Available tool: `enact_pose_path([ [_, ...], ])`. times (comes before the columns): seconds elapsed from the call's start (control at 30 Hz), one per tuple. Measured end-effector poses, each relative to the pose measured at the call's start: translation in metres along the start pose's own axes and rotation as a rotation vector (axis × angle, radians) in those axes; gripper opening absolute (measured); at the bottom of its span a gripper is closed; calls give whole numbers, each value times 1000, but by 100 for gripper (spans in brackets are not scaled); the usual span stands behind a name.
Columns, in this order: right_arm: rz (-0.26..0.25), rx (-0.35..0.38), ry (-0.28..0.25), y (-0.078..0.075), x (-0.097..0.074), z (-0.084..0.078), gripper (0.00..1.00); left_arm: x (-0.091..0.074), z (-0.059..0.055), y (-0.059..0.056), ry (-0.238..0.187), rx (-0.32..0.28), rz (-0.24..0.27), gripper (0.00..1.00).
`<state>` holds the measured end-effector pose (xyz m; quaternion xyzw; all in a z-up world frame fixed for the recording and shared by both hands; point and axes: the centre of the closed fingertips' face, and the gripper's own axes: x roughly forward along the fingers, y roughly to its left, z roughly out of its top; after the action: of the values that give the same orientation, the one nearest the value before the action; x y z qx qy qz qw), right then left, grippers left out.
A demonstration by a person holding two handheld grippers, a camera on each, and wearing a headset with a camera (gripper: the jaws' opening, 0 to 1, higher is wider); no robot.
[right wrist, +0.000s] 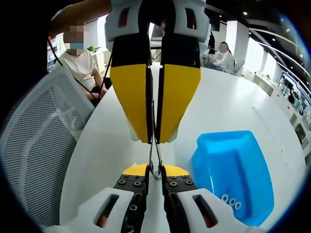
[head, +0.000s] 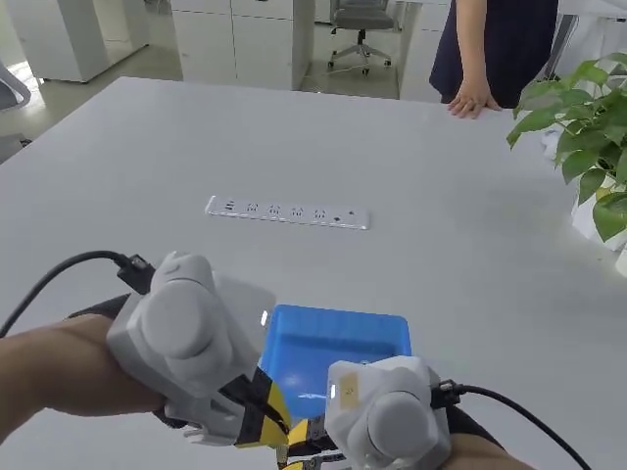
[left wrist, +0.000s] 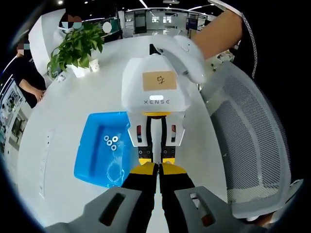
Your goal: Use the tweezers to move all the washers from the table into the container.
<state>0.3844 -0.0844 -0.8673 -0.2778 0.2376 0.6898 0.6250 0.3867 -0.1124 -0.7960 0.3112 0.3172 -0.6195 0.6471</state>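
Right hand-held gripper [right wrist: 154,171] (marked XENSE) and left hand-held gripper [left wrist: 158,167] both pinching tweezers [right wrist: 153,150].

"XENSE" is printed on the right gripper [left wrist: 156,156] body.

Looks down over a wide white table [head: 441,255], with a white power strip [head: 287,212] flat near the middle, well apart from a blue container [head: 338,338] nearer the bottom edge. Lowest in view, two white-bodied grippers close together, overlapping the container's near side: left gripper [head: 269,416] with yellow-and-black jaws turned toward right gripper [head: 315,439], jaw gap hidden behind the housings. A black cable [head: 59,279] off the left one. At the far edge, a person in dark clothing, one hand [head: 475,101] flat on the tabletop. At right, a leafy plant [head: 588,127]; beyond, white cabinets [head: 235,39] and an office chair [head: 361,29].
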Motion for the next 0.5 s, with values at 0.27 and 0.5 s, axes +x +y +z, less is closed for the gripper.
enact_pose_path([
  [0.27, 5, 4, 1, 1, 1, -1, 12, 1, -1, 0, -1, -8, -3, 5],
  [0.5, 5, 9, 5, 0, 1, -2, 12, 1, 0, 2, -9, -16, -3, 5],
])
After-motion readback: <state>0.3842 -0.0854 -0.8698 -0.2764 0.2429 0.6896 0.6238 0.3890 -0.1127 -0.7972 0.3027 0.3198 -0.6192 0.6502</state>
